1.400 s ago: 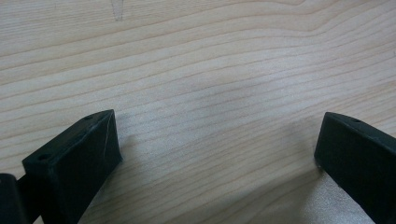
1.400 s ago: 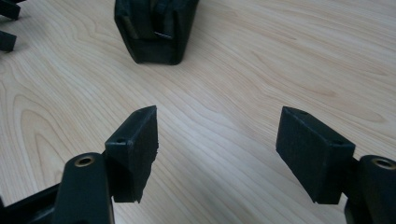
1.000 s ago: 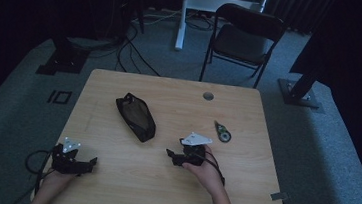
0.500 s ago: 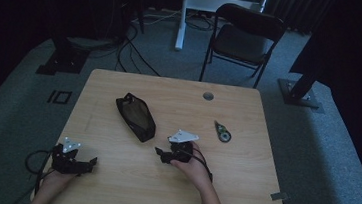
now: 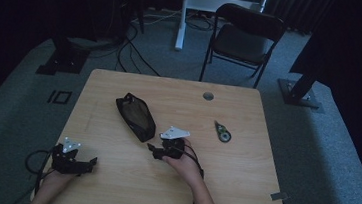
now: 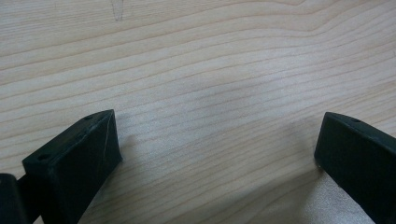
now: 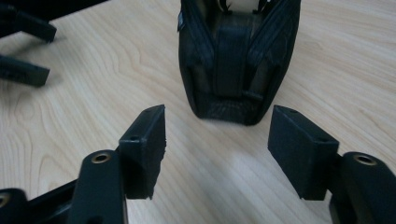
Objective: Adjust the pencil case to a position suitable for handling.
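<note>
The black pouch (image 5: 135, 116) lies on the wooden table (image 5: 242, 178), slantwise a little left of the middle, and its near end sits just ahead of my right gripper (image 5: 153, 151). In the right gripper view that end of the pouch (image 7: 238, 60) stands just beyond the tips of the two jaws, in line with the gap between them but not yet inside it; nothing is between the jaws, which stand apart and have just been closing. My left gripper (image 5: 90, 163) rests near the table's near left corner, well apart from the pouch, its jaws spread wide over bare wood in the left gripper view. Farther out to the right, a small tape dispenser (image 5: 223, 132) lies alone on the table. Beyond the table's far edge a dark folding chair (image 5: 245, 40) stands on the grey carpet.
</note>
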Available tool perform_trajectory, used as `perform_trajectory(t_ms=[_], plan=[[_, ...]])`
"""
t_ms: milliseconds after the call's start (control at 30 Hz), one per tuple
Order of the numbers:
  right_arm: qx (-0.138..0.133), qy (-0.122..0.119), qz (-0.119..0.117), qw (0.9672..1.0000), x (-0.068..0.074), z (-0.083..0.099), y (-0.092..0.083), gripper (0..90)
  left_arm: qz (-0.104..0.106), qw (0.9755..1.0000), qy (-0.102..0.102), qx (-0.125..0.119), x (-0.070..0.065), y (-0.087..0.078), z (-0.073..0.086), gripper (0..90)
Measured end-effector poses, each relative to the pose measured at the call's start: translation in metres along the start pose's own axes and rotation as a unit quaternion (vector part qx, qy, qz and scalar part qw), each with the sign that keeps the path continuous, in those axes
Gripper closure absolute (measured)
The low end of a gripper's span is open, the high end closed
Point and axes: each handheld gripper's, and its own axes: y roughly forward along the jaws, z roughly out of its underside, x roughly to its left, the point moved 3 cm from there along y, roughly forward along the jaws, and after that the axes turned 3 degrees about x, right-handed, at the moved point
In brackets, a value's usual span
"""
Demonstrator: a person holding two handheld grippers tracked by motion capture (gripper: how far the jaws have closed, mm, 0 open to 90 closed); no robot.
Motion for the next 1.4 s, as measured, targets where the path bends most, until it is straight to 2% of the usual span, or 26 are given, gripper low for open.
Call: perform_trajectory(t_ms=[333,567,733,967,1067,1167,1400], plan=[[0.002,0.009,0.012,0.9999,0.002,-0.011,0.012,42.3,0.000,1.0000,0.000,0.000,0.000,0.000,0.000,0.2],[0.002,0.016,0.030,0.9994,0.002,-0.016,0.018,50.7,0.001,1.0000,0.000,-0.001,0.000,0.000,0.000,0.2],[0.004,0.026,0.028,0.9993,0.004,-0.019,0.022,55.9,0.001,1.0000,0.000,-0.001,0.000,0.000,0.000,0.2],[0.024,0.030,0.055,0.9977,0.004,-0.021,0.026,65.9,0.001,1.0000,0.000,-0.001,0.000,0.000,0.000,0.2],[0.026,0.037,0.055,0.9975,0.003,-0.020,0.027,71.7,0.001,1.0000,0.000,-0.001,0.000,0.000,0.000,0.2],[0.030,0.046,0.059,0.9968,0.002,-0.020,0.026,72.6,0.001,1.0000,0.000,-0.001,0.000,0.000,0.000,0.2],[0.031,0.041,0.061,0.9968,0.002,-0.019,0.024,73.1,0.001,1.0000,0.000,-0.001,0.000,0.000,0.000,0.2]])
